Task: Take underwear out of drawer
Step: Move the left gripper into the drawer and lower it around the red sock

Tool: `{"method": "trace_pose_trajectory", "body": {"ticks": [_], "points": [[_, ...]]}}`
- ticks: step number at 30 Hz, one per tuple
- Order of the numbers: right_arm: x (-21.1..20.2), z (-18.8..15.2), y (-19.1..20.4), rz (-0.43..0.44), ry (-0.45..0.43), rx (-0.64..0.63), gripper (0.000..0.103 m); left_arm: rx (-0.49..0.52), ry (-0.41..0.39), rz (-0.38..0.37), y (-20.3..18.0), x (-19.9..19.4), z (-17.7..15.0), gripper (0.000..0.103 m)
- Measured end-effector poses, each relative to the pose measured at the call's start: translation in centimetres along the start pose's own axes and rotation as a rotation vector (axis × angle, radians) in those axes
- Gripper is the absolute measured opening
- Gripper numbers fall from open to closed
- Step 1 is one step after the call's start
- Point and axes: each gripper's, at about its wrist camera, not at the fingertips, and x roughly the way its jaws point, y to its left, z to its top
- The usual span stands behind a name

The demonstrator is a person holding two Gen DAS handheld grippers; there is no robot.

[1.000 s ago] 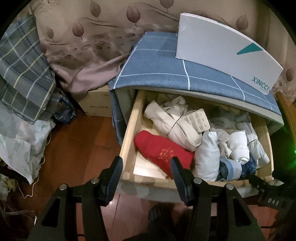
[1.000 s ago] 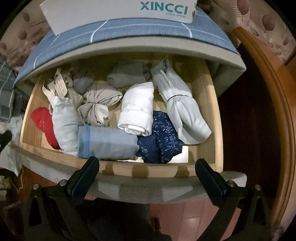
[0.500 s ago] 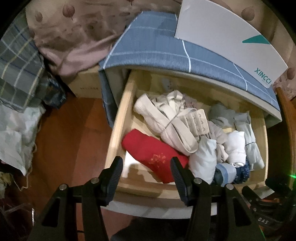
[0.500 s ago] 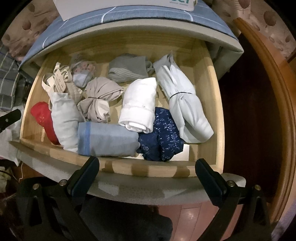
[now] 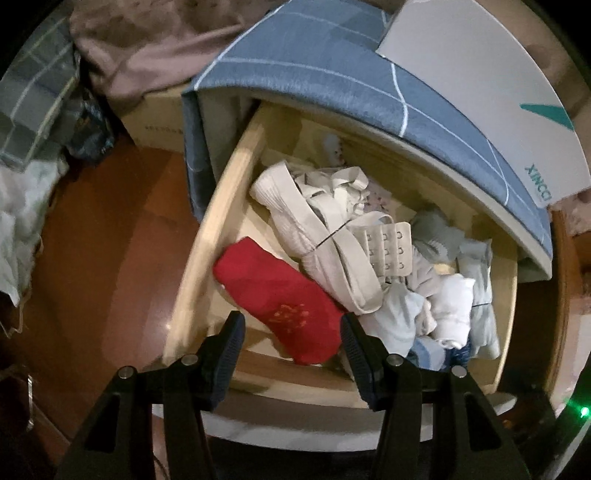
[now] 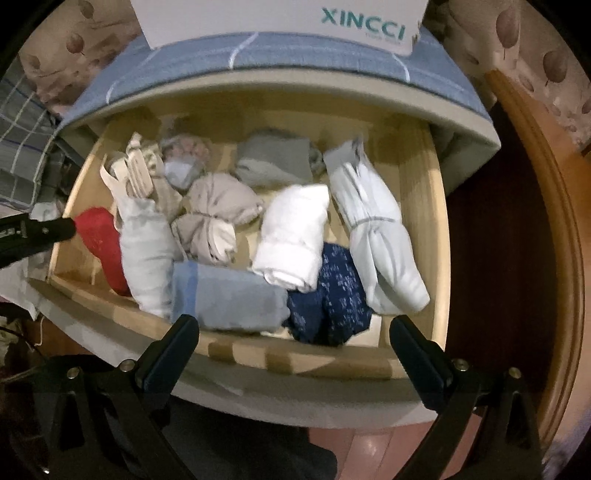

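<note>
The wooden drawer (image 5: 207, 240) stands pulled out, full of rolled underwear. My left gripper (image 5: 291, 325) hangs open over its left front corner, pointing steeply down, and a red roll (image 5: 280, 299) shows between its fingers, untouched. A white strap bundle (image 5: 332, 236) lies just behind the red roll. My right gripper (image 6: 293, 325) is wide open above the drawer's front wall (image 6: 295, 362), with nothing between its fingers. Below it lie a grey-blue roll (image 6: 229, 299), a navy patterned piece (image 6: 332, 295) and a white roll (image 6: 291, 236). In the right wrist view the left gripper (image 6: 37, 232) reaches in beside the red roll (image 6: 101, 243).
A white XINCCI box (image 6: 280, 22) rests on the blue checked cloth (image 5: 314, 74) covering the cabinet top. A cardboard box (image 5: 155, 118) and plaid fabric (image 5: 33, 110) sit left of the cabinet on the wooden floor (image 5: 110, 221). A curved wooden frame (image 6: 535, 221) borders the right side.
The left gripper has come down and closer over the drawer's left end and tilted, so the red roll now sits between its fingers. The right gripper drifted sideways, still open.
</note>
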Motion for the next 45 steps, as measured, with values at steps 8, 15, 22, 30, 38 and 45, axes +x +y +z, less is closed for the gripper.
{"method": "trace_pose_trajectory", "body": {"ticks": [8,15,22,30,38,45], "points": [[1.4,1.5,-0.2,0.047,-0.029,0.038,0.102,-0.082,0.064,-0.049,0.7,2.0,0.6,0.055],[1.5,0.5,-0.6,0.072,-0.030,0.054,0.102,-0.107,0.094,-0.031,0.8,3.8,0.8,0.054],[1.3,-0.4,-1.0,0.084,-0.021,0.064,0.102,-0.140,0.141,-0.024,0.7,6.1,0.9,0.049],[1.4,-0.8,-2.0,0.091,-0.004,0.066,0.102,-0.151,0.147,-0.003,0.2,7.3,1.3,0.049],[0.9,-0.5,-3.0,0.081,-0.010,0.074,0.102,-0.100,0.144,0.058,-1.7,8.7,1.4,0.049],[0.5,-0.1,-4.1,0.104,0.022,0.081,0.102,-0.008,0.122,0.098,-3.3,9.1,1.3,0.043]]}}
